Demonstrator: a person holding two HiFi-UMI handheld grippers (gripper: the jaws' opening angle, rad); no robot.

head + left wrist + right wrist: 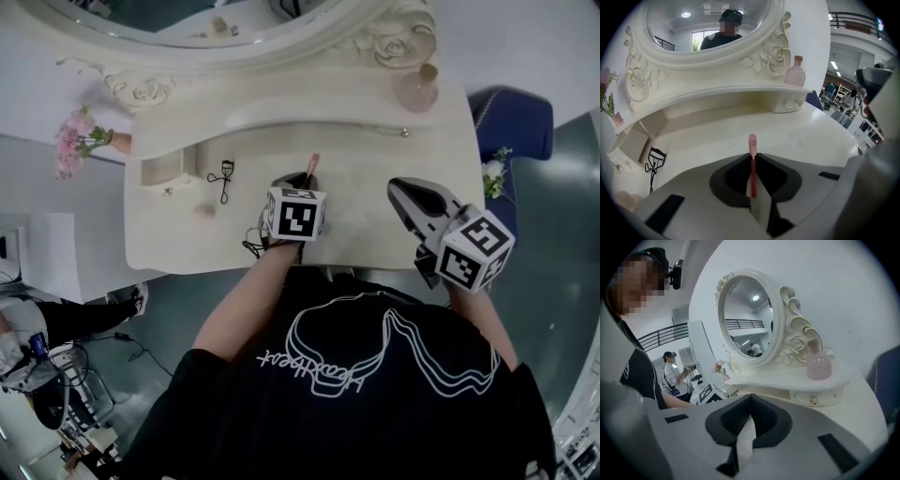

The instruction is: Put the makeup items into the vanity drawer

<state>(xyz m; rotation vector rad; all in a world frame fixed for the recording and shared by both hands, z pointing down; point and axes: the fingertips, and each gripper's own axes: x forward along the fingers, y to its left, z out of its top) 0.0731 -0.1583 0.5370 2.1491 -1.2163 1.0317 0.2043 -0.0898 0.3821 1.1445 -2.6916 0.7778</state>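
Note:
A slim pink makeup stick (pixel 752 161) is clamped between the jaws of my left gripper (pixel 752 157), its pale tip poking out past them. From the head view the left gripper (pixel 298 184) sits over the middle of the white vanity top (pixel 356 234), and the stick (pixel 312 165) points toward the mirror. The open drawer (pixel 159 169) is at the vanity's left end, also visible in the left gripper view as the drawer (pixel 633 140). My right gripper (pixel 397 188) hovers over the right side, shut with nothing in it, as the right gripper (pixel 750 397) shows close up.
A black eyelash curler (pixel 225 178) lies near the open drawer, with a small beige puff (pixel 203 210) beside it. A pink perfume bottle (pixel 417 89) stands on the raised shelf at the right, above a closed small drawer (pixel 813 401). Pink flowers (pixel 77 136) stand left; a blue chair (pixel 514 122) is right.

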